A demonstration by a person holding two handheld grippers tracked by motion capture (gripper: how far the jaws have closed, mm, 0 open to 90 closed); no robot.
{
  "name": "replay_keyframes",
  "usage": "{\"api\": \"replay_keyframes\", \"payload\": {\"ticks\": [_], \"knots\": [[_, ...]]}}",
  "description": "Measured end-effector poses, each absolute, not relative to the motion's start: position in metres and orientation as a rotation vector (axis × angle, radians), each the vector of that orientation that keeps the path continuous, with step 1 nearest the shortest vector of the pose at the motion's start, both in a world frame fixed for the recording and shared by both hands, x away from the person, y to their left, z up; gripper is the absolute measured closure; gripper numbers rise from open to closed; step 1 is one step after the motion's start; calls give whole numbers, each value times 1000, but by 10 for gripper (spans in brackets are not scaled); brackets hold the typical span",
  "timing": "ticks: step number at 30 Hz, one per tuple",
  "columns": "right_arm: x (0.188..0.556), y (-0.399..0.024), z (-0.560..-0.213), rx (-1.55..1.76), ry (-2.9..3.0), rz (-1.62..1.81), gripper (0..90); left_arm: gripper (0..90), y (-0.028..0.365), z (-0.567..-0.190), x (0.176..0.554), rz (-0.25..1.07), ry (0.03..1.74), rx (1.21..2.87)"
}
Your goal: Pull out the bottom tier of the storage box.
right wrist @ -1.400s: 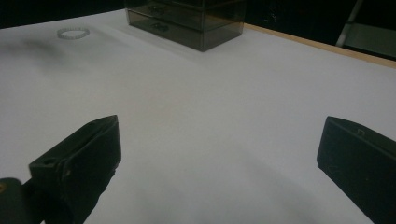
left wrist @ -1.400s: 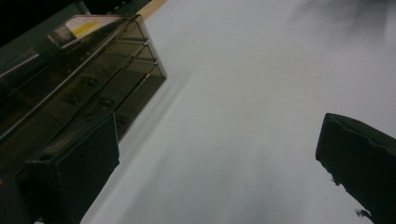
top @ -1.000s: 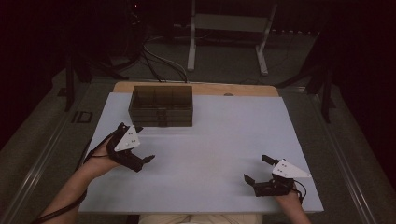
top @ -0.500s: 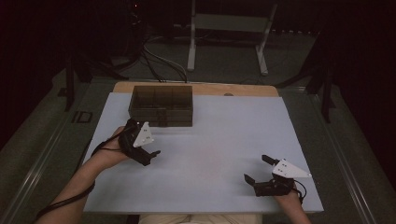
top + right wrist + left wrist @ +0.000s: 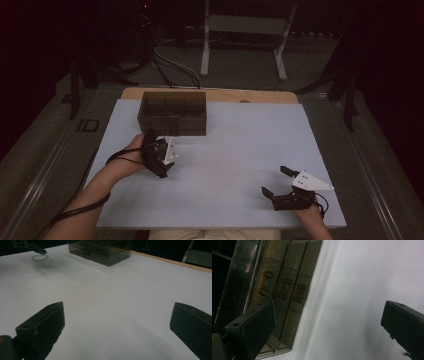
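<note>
A dark see-through drawer box (image 5: 172, 112) stands at the back left of the white table (image 5: 240, 150). My left gripper (image 5: 159, 155) hovers just in front of the box, open and holding nothing. In the left gripper view the box front (image 5: 284, 287) shows three small drawer handles past the spread jaws of the gripper (image 5: 327, 315). My right gripper (image 5: 275, 180) rests near the front right edge, open and holding nothing. In the right gripper view, its jaws (image 5: 117, 315) frame bare table. The box (image 5: 100, 250) and a small pale ring (image 5: 40, 257) lie far off, the ring under the other gripper (image 5: 32, 246).
The table's wooden back edge (image 5: 250, 95) shows behind the white sheet. Beyond it are cables (image 5: 170, 60) and a metal stand (image 5: 245, 30) on a dark floor. Open white surface lies between the two grippers.
My left gripper has moved forward and to the right, up to the box front, and has turned. The right gripper has stayed put.
</note>
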State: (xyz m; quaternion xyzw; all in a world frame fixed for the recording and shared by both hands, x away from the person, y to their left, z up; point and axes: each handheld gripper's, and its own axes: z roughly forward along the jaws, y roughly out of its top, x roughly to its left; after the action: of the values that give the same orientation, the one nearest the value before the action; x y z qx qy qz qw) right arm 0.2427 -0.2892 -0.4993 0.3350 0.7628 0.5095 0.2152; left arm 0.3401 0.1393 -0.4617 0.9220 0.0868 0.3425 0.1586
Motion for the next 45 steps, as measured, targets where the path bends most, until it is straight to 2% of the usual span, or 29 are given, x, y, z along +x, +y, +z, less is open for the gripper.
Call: {"api": "replay_keyframes", "payload": {"ticks": [4, 16, 25, 28, 36, 37, 41, 45], "knots": [[243, -289, -499, 924, 2115, 1416, 0, 22, 136, -464, 341, 1026, 240, 2658], [243, -291, -499, 934, 2098, 1409, 0, 47, 123, -489, 347, 1357, 115, 2810], [242, -291, -499, 930, 2101, 1405, 0, 81, 117, -502, 353, 1470, 83, 2817], [242, -291, -499, 934, 2099, 1408, 0, 148, 115, -505, 353, 1508, 56, 2806], [242, -291, -499, 934, 2099, 1403, 0, 211, 113, -521, 362, 1660, 5, 2816], [242, -291, -499, 934, 2099, 1403, 0, 237, 113, -521, 362, 1660, 5, 2816], [242, -291, -499, 935, 2100, 1404, 0, 247, 113, -527, 367, 1676, 16, 2815], [242, -291, -498, 935, 2099, 1406, 0, 330, 111, -532, 370, 1673, 8, 2820]]}}
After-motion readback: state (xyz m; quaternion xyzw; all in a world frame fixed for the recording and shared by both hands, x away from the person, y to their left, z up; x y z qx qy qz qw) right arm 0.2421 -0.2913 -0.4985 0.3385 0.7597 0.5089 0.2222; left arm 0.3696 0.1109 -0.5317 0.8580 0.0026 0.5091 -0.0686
